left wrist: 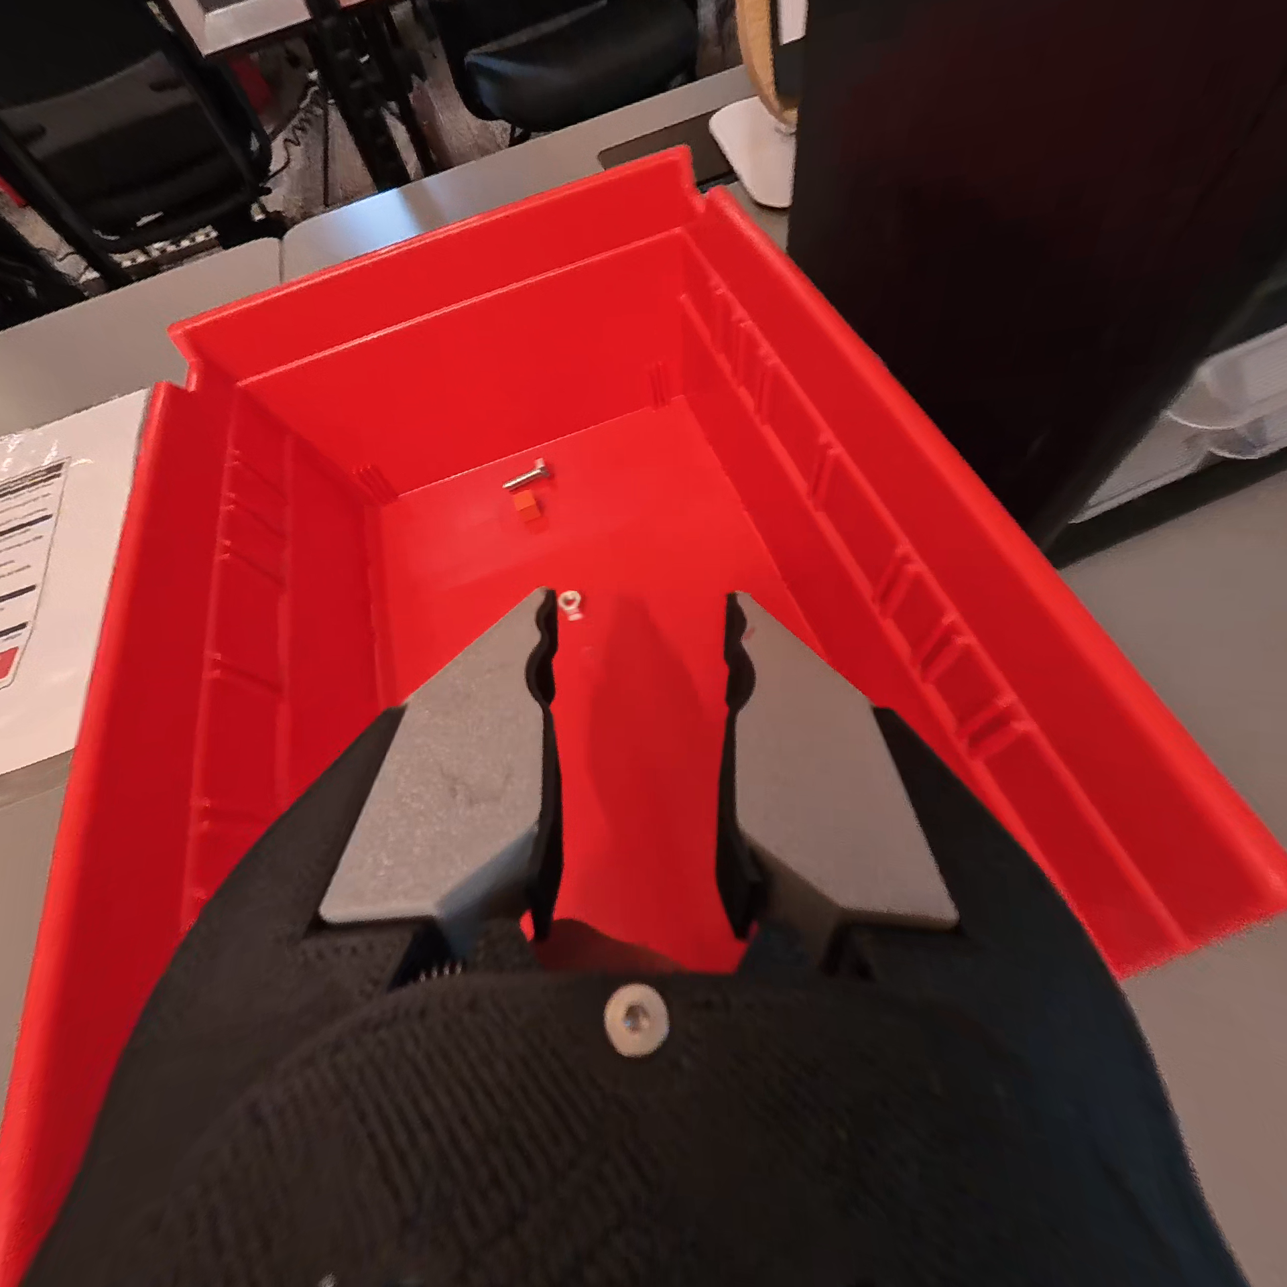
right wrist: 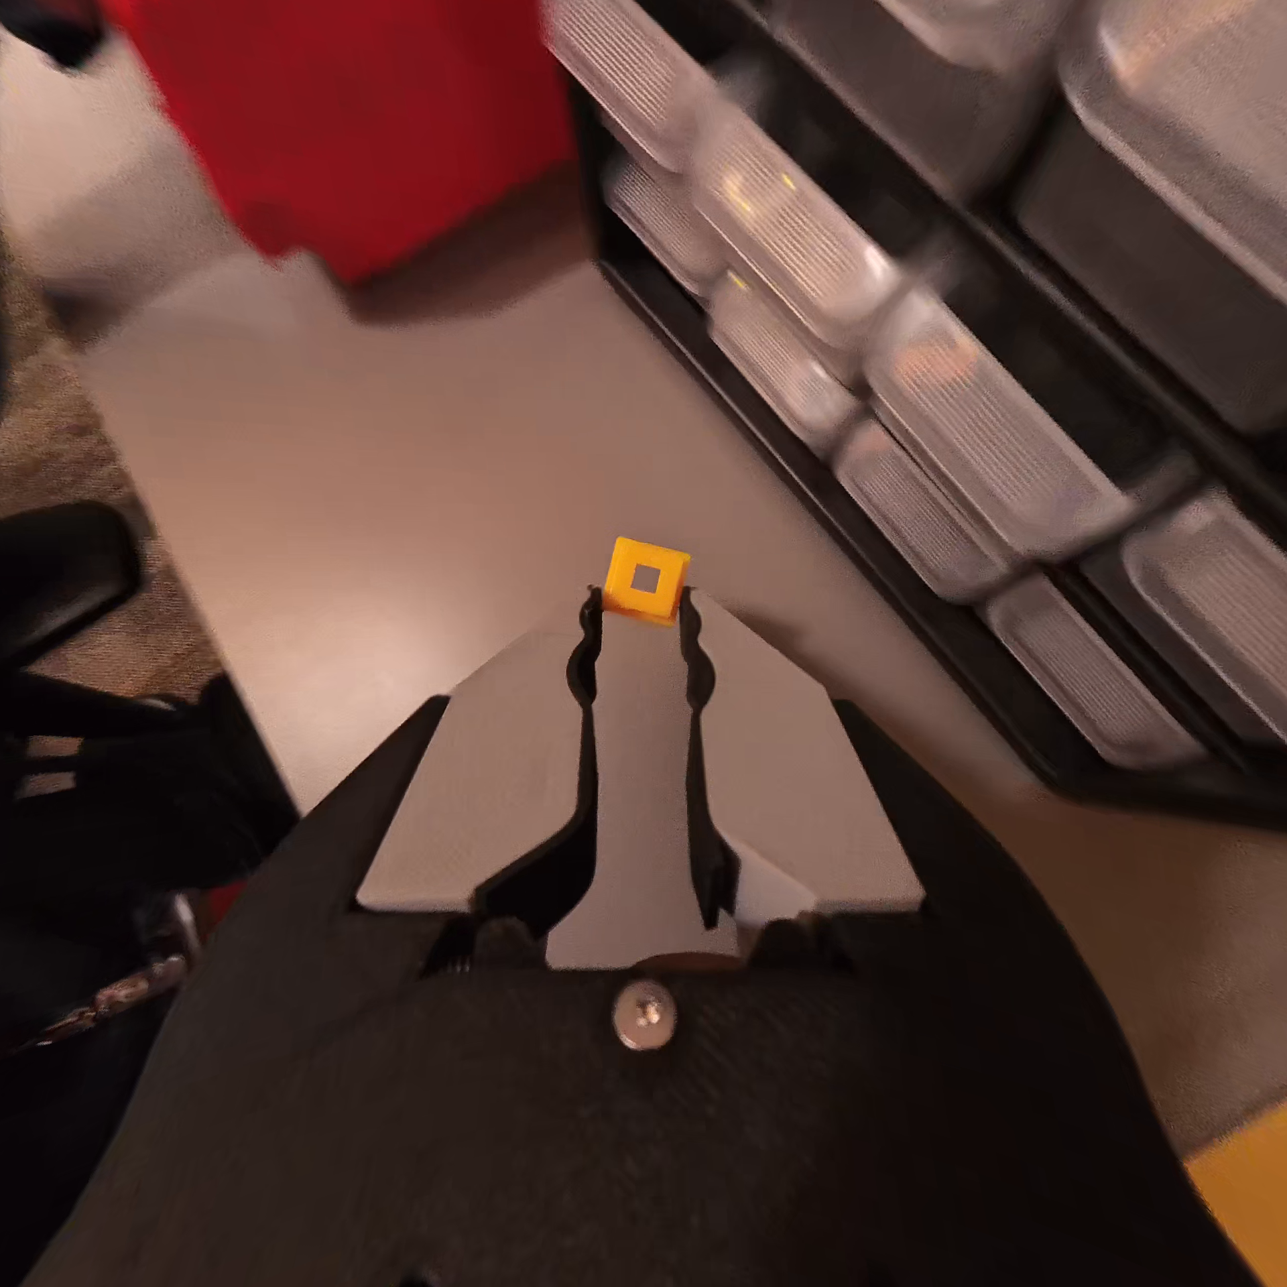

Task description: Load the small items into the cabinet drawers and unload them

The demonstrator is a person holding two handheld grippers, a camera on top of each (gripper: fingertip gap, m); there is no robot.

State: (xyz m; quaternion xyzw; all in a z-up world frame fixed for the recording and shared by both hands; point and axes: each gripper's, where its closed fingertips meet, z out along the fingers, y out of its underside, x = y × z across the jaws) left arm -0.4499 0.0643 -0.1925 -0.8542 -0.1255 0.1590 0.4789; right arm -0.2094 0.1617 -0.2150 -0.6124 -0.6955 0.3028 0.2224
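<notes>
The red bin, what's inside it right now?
The red bin holds a metal screw, a small orange block and a metal nut; the left tongs hide the nearer floor.

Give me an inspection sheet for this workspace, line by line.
Surface: grey table.
Job's things: red bin holding a bolt, an orange block and a nut; drawer cabinet, drawers shut.
Clutter: printed sheet; white stand.
Grippers: left gripper open over the bin; right gripper shut on yellow square.
Cables: nothing seen on the table.
Surroundings: black chairs.
</notes>
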